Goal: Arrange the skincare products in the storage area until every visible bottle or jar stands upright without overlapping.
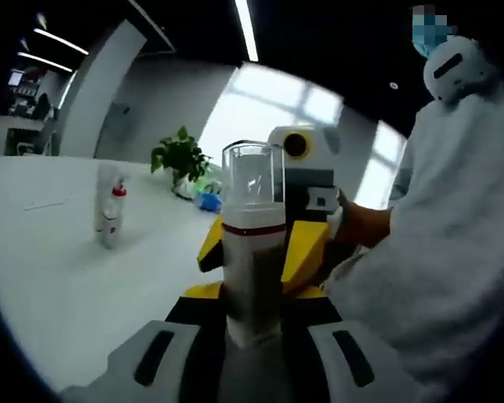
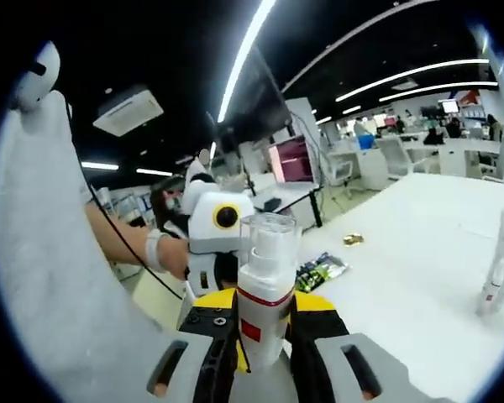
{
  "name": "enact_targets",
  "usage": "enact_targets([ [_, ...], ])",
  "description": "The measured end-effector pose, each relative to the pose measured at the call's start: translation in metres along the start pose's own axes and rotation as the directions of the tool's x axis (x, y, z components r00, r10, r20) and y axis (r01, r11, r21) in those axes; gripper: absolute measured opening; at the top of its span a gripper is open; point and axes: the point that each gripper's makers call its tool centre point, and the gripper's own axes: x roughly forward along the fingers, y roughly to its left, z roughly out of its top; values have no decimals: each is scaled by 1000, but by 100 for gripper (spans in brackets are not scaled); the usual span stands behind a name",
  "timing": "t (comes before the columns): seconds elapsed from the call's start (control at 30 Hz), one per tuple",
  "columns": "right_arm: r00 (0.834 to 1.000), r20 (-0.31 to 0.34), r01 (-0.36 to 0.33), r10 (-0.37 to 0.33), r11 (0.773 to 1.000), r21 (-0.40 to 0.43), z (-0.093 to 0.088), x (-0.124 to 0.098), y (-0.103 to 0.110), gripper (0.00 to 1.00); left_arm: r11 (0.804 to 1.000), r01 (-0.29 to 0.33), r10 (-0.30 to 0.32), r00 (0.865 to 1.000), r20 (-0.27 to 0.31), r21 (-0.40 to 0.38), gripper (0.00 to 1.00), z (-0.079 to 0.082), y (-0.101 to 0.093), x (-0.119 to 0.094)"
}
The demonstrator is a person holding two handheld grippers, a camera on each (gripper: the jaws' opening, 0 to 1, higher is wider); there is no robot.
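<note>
Between the jaws of the left gripper (image 1: 250, 336) and of the right gripper (image 2: 265, 357), both closed on it from opposite sides, the pump bottle (image 1: 252, 252) stands upright above the white table (image 1: 59, 277). Uneven release could tip it. Beyond the left jaws a second bottle (image 1: 109, 214) stands well apart.

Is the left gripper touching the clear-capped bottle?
Touching. Left gripper view: the left gripper jaws press both sides of the clear-capped bottle, no gap at its base.
</note>
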Motion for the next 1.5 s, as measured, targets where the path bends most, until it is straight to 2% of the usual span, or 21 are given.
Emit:
enact_targets([
  [0.1, 1000, -5, 12, -12, 1000, -7, -4, 0, -3, 15, 999, -44, 44, 999, -14, -19, 22, -7, 7, 1],
  [0.13, 1000, -6, 23, -23, 1000, -12, -5, 0, -6, 15, 996, -84, 83, 996, -24, -23, 23, -12, 13, -1],
  [0.2, 999, -7, 39, -40, 999, -8, -7, -1, -12, 15, 991, -130, 129, 991, -20, -35, 30, -16, 22, -4],
  [0.27, 998, -19, 57, -57, 998, -11, -11, -2, -18, 15, 978, -203, 201, 978, -56, -46, 37, -27, 35, -10],
  [0.37, 997, -26, 78, -78, 997, -19, -15, -3, -26, 15, 965, -260, 255, 960, -120, -35, 43, -45, 45, -17],
  [0.4, 996, -28, 81, -81, 997, -16, -16, -4, -28, 15, 955, -295, 288, 945, -156, -22, 44, -55, 50, -22],
  [0.47, 997, -20, 81, -81, 997, 2, -15, -5, -31, 16, 933, -359, 355, 913, -201, 15, 36, -68, 61, -33],
  [0.53, 995, -6, 100, -100, 995, 7, -14, -7, -40, 16, 924, -383, 378, 903, -203, 20, 35, -77, 64, -41],
  [0.57, 993, -8, 121, -121, 993, 6, -15, -9, -47, 16, 906, -423, 416, 882, -222, 20, 37, -84, 69, -49],
  [0.63, 988, -8, 156, -156, 988, 2, -16, -12, -59, 16, 886, -462, 456, 855, -248, 39, 39, -93, 74, -59],
  [0.67, 984, -1, 176, -176, 984, 3, -16, -15, -67, 16, 866, -496, 492, 823, -283, 63, 38, -100, 78, -68],
  [0.7, 981, 3, 195, -195, 981, 10, -17, -18, -75, 16, 852, -517, 516, 804, -297, 82, 37, -101, 80, -72],
  [0.8, 972, 5, 234, -234, 972, 5, -18, -26, -91, 16, 823, -539, 568, 777, -271, 178, 36, -91, 85, -73],
  [0.83, 969, 4, 245, -245, 969, 2, -18, -28, -95, 16, 818, -538, 576, 774, -263, 204, 37, -89, 86, -72],
  [1.0, 956, 15, 293, -293, 956, -4, -18, -38, -117, 16, 799, -566, 601, 743, -295, 202, 39, -98, 91, -81],
  [1.07, 946, 16, 324, -324, 946, -10, -19, -43, -129, 16, 790, -582, 611, 722, -325, 193, 43, -107, 93, -85],
  [1.2, 929, 28, 371, -370, 929, -17, -22, -50, -150, 16, 782, -589, 622, 717, -314, 203, 43, -108, 93, -86],
  [1.27, 919, 34, 393, -392, 919, -22, -23, -54, -159, 16, 772, -590, 636, 706, -313, 236, 42, -110, 96, -85],
  [1.3, 913, 33, 408, -407, 913, -28, -23, -56, -166, 16, 768, -581, 640, 691, -336, 270, 42, -114, 97, -85],
  [1.43, 896, 48, 443, -441, 895, -56, -21, -62, -185, 16, 774, -563, 633, 698, -336, 291, 39, -115, 94, -78],
  [1.5, 886, 68, 463, -459, 884, -63, -19, -65, -195, 16, 772, -557, 635, 693, -342, 305, 37, -116, 94, -79],
])
